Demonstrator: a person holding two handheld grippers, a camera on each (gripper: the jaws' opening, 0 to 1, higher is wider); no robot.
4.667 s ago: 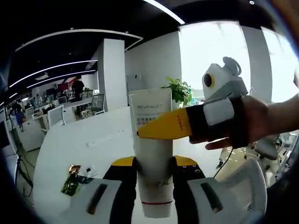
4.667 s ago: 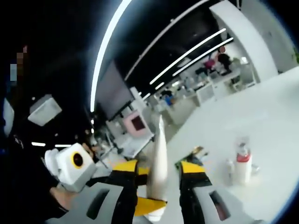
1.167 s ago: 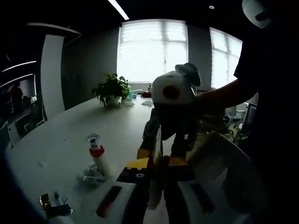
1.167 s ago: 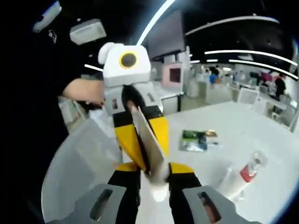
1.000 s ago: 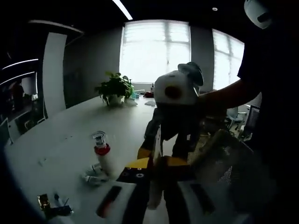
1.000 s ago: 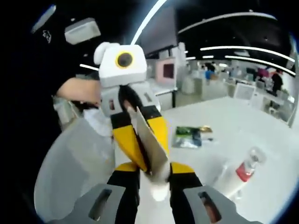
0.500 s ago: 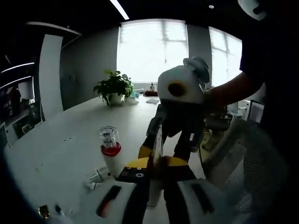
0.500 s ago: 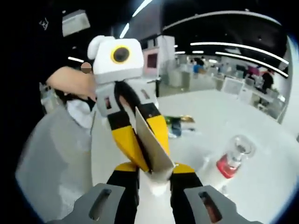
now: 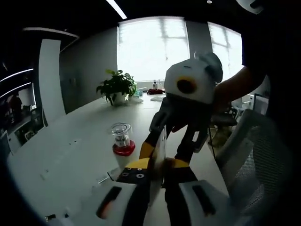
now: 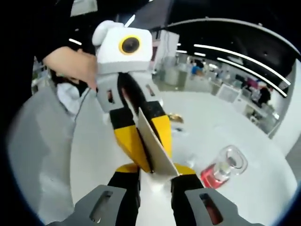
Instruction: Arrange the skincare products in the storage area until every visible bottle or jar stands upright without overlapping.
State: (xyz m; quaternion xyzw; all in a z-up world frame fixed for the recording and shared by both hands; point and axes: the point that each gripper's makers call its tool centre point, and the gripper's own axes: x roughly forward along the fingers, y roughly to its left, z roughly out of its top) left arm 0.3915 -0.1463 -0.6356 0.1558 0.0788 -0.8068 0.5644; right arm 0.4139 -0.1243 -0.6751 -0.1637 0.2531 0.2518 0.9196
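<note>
A white tube (image 9: 158, 153) hangs in the air, edge-on to the left gripper view, above the white table (image 9: 70, 155). My left gripper (image 9: 157, 165) is shut on one end of it. My right gripper (image 9: 164, 149) comes in from above and is shut on the other end. In the right gripper view the tube's flat crimped end (image 10: 154, 148) rises from my right gripper (image 10: 154, 173), with the left gripper (image 10: 149, 157) clamped on it from above. A bottle (image 9: 122, 141) with a clear cap and red collar (image 10: 222, 170) stands on the table beside the tube.
A potted plant (image 9: 116, 87) stands at the table's far end. A grey mesh chair (image 9: 256, 160) sits to the right, another grey chair (image 10: 35, 155) to the left in the right gripper view. A person's hand (image 10: 70, 63) holds the left gripper. Small packets (image 10: 178, 118) lie on the table.
Both grippers, still shut on the tube, have come closer to the red-collared bottle, which looks larger in both views. The tube stays between them.
</note>
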